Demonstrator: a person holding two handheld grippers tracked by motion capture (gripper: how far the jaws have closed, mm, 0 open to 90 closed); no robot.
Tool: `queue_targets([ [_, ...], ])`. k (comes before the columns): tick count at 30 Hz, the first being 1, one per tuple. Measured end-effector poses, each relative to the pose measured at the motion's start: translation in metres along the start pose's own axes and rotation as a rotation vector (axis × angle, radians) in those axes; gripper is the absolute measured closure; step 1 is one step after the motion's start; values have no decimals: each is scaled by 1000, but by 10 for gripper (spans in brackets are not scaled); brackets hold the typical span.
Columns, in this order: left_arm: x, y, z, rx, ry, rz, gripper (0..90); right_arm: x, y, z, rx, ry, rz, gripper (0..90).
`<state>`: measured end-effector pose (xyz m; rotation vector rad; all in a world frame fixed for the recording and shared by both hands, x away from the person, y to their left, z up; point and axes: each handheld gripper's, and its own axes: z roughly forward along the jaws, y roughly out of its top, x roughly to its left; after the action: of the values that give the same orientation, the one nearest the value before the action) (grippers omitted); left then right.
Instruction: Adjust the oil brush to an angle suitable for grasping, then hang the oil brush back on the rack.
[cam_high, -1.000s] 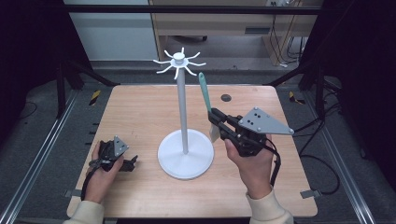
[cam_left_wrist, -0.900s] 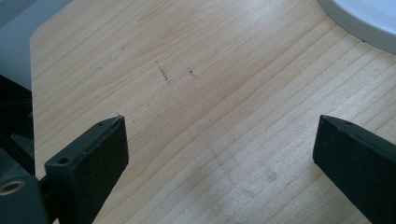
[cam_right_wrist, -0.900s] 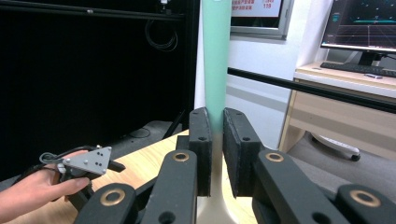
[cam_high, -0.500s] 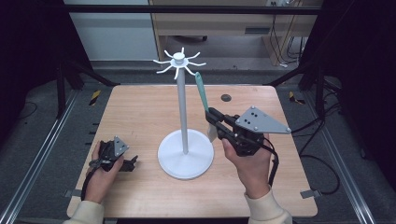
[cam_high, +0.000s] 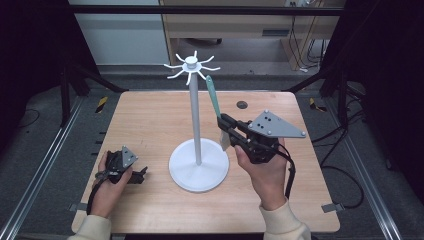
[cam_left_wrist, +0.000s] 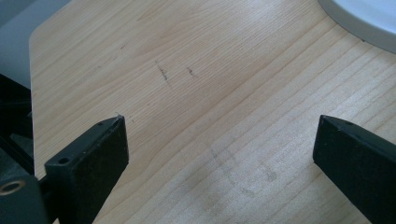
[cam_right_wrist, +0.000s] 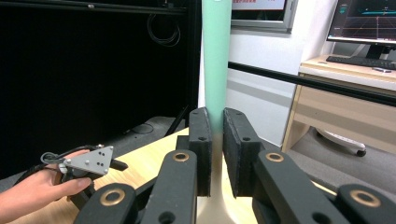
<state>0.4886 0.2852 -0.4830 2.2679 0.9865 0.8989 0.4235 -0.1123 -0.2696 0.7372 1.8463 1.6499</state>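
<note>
A white stand (cam_high: 198, 125) rises from a round base (cam_high: 198, 170) at the table's middle, with a ring of hooks (cam_high: 191, 64) on top. My right gripper (cam_high: 225, 131) sits just right of the pole, shut on a green-handled utensil (cam_high: 213, 97). The handle points up, and its tip is close to the hooks. In the right gripper view the green handle (cam_right_wrist: 216, 60) stands upright between the closed pads (cam_right_wrist: 201, 135), pale at its lower end. My left gripper (cam_high: 137, 175) rests low at the table's front left, open, with bare wood between its jaws (cam_left_wrist: 219, 135).
A small dark round mark (cam_high: 242, 104) lies on the wooden table (cam_high: 150, 115) behind my right gripper. The stand's base edge (cam_left_wrist: 369, 18) shows at the upper right of the left gripper view. Black frame rails (cam_high: 45, 165) flank the table. A desk (cam_right_wrist: 345, 93) stands beyond.
My right gripper has shifted a little left toward the pole, carrying the utensil's tip nearer the hooks. The left gripper has stayed put.
</note>
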Motion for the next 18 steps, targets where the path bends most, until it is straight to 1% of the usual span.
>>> queue_targets([
  [18, 0, 0, 0, 5, 0, 4, 29, 0, 0, 5, 6, 4, -2, 821],
])
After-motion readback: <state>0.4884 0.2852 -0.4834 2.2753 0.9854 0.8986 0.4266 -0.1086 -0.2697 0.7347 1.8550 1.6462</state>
